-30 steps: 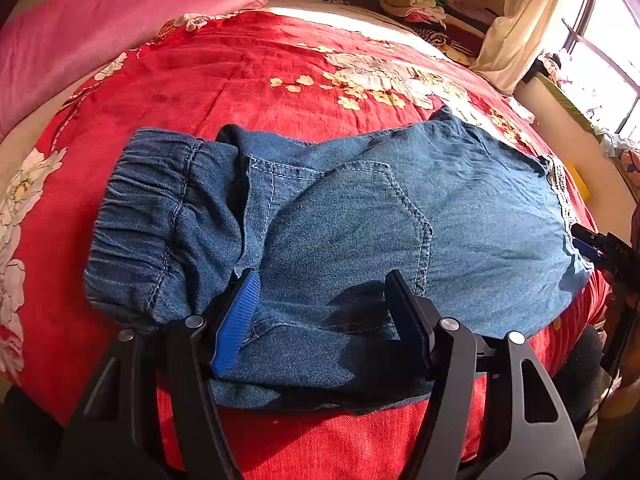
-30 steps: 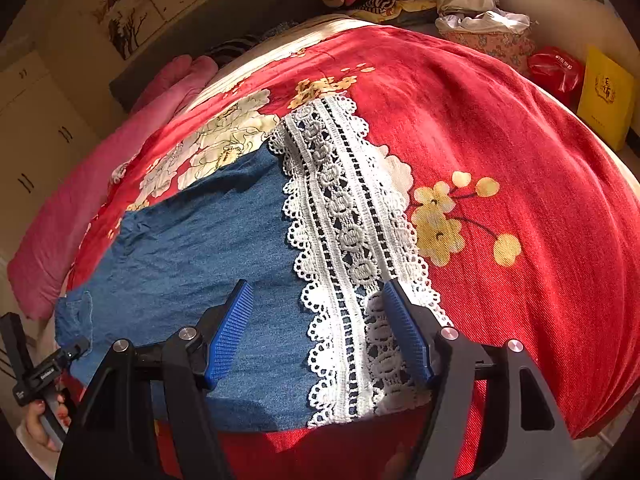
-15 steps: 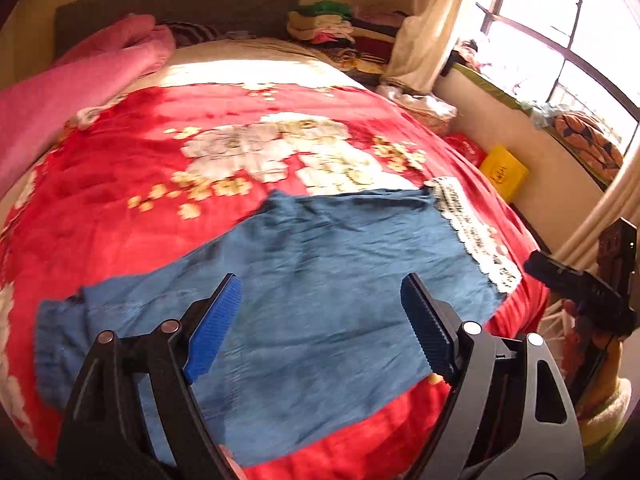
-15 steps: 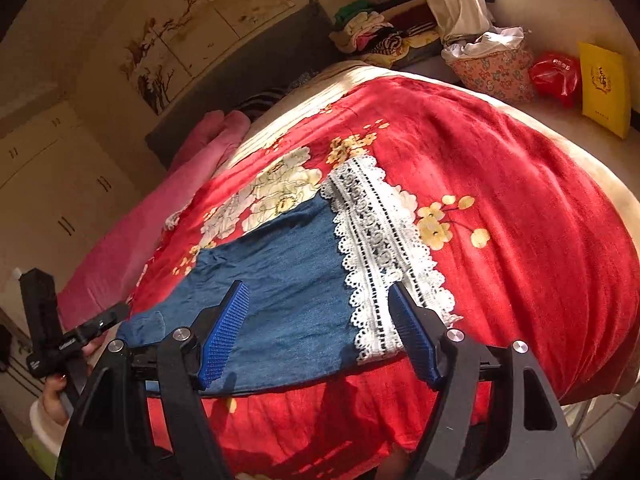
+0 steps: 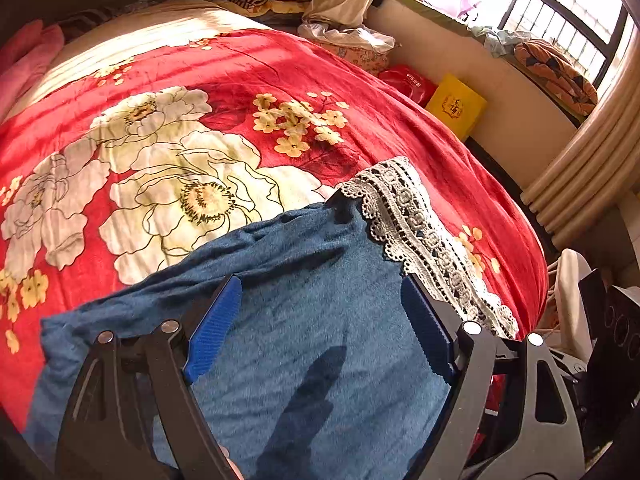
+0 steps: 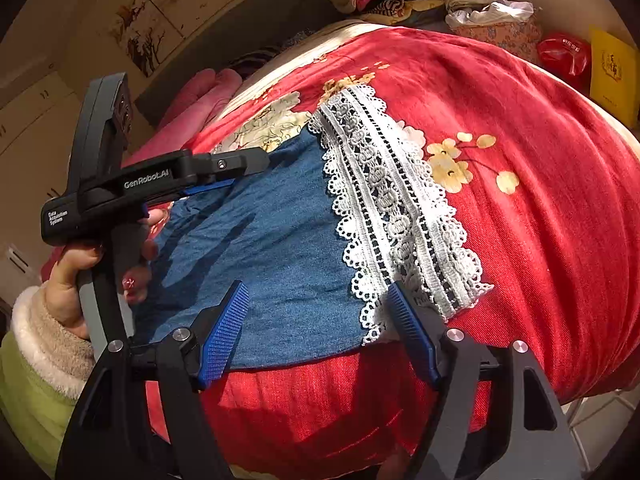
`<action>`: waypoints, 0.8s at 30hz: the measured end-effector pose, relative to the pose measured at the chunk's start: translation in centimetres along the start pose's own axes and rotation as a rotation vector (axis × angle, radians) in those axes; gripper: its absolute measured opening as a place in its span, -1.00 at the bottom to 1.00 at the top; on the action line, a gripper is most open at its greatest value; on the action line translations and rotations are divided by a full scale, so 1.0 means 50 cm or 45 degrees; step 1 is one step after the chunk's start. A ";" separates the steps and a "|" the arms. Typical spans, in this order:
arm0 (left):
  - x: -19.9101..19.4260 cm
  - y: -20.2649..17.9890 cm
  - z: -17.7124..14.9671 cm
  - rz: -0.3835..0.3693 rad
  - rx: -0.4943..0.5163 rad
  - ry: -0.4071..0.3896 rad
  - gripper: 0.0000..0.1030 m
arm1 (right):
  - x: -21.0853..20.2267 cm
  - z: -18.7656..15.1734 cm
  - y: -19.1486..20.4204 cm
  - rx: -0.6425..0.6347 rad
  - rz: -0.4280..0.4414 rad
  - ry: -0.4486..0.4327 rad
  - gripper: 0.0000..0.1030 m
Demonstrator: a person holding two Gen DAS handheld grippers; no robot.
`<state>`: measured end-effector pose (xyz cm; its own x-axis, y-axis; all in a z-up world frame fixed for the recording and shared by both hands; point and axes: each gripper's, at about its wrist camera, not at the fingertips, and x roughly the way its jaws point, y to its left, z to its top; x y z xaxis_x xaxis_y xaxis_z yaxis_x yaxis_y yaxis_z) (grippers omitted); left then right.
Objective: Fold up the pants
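Two grippers, both spread wide and grasping nothing: the left gripper (image 5: 320,328) hovers over the one pair of denim pants (image 5: 304,312), the right gripper (image 6: 320,332) at their lace hem (image 6: 392,208). The pants lie flat on the red flowered bed (image 5: 160,120). Beyond, one yellow bag (image 5: 456,106) and one red bag (image 5: 408,82).

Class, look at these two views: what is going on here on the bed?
A person holds a gripper in each hand over blue denim pants with a white lace hem, spread on a red floral blanket. The left gripper and right gripper both hover open above the cloth, gripping nothing.
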<state>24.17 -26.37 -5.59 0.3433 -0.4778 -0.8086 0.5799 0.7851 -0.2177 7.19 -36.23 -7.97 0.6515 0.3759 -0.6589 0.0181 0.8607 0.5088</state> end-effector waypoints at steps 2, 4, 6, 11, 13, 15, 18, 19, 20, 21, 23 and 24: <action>0.026 0.009 0.013 0.011 -0.024 0.016 0.45 | 0.002 -0.003 0.001 -0.015 -0.006 -0.004 0.39; 0.051 0.023 0.024 0.040 -0.049 0.038 0.45 | 0.003 -0.005 0.000 -0.014 -0.001 -0.005 0.39; 0.076 0.044 0.028 0.078 -0.070 0.074 0.45 | 0.004 -0.006 -0.003 -0.010 0.009 -0.006 0.39; 0.084 0.050 0.034 0.084 -0.072 0.066 0.46 | -0.003 -0.009 -0.006 -0.004 0.030 -0.026 0.41; 0.059 0.043 0.036 0.045 -0.080 0.046 0.46 | -0.030 -0.008 -0.007 0.015 0.064 -0.075 0.41; 0.027 0.027 0.046 0.019 -0.057 0.011 0.46 | -0.064 -0.007 -0.006 0.014 0.060 -0.137 0.41; -0.018 -0.002 0.066 0.021 0.018 -0.047 0.50 | -0.100 -0.007 -0.020 0.055 -0.029 -0.167 0.44; -0.029 -0.010 0.074 0.016 0.035 -0.064 0.55 | -0.107 -0.007 -0.029 0.088 -0.046 -0.170 0.44; -0.037 -0.017 0.082 0.016 0.055 -0.071 0.57 | -0.113 -0.009 -0.040 0.118 -0.048 -0.172 0.45; -0.043 -0.027 0.090 0.024 0.084 -0.072 0.60 | -0.117 -0.013 -0.050 0.147 -0.050 -0.172 0.45; -0.045 -0.042 0.103 0.041 0.138 -0.070 0.64 | -0.118 -0.021 -0.066 0.206 -0.053 -0.167 0.45; -0.044 -0.050 0.106 0.043 0.169 -0.065 0.64 | -0.117 -0.026 -0.074 0.230 -0.048 -0.159 0.45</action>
<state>25.90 -29.39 -0.37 0.3993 -0.4741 -0.7847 0.6587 0.7437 -0.1141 2.34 -41.17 -6.69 0.7367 0.2894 -0.6112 0.1723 0.7936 0.5835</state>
